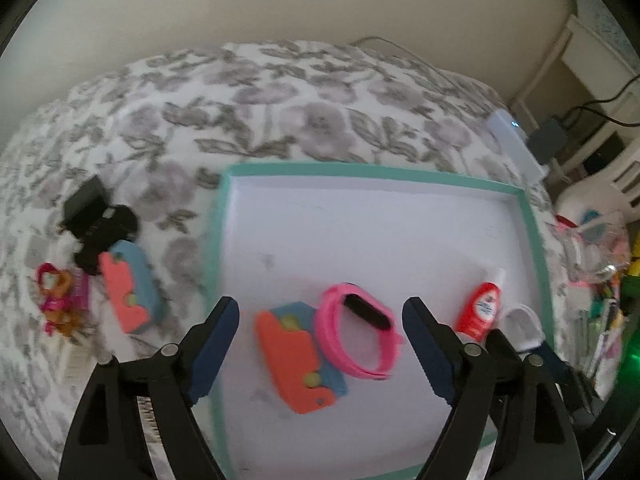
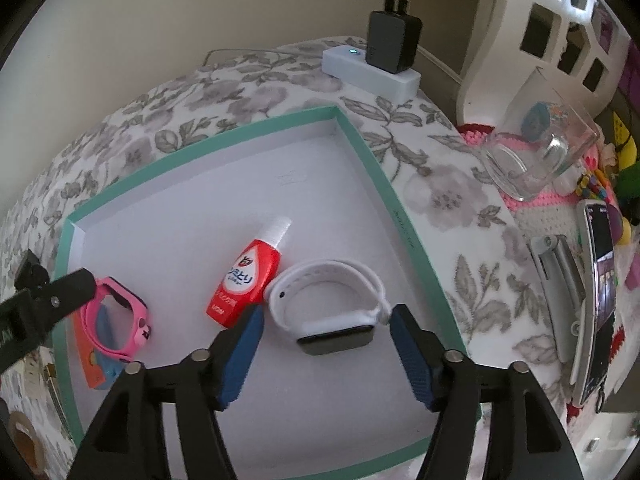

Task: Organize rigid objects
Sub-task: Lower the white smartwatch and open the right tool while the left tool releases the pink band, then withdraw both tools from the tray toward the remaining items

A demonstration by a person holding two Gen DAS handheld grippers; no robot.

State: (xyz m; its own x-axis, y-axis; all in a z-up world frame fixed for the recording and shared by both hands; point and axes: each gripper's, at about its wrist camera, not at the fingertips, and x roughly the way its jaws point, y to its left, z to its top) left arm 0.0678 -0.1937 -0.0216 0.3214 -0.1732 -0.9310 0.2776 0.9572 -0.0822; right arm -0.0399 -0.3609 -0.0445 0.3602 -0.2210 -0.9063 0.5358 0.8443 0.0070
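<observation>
Home bedroom: floral bedspread [image 1: 280, 112], toys.

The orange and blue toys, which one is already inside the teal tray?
The orange-and-blue toy touching the pink watch; its twin lies outside on the floral cloth.

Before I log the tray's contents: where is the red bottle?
In the right wrist view the red bottle lies inside the teal-rimmed tray, its white cap toward the far corner, between the pink watch and the white watch.
</observation>
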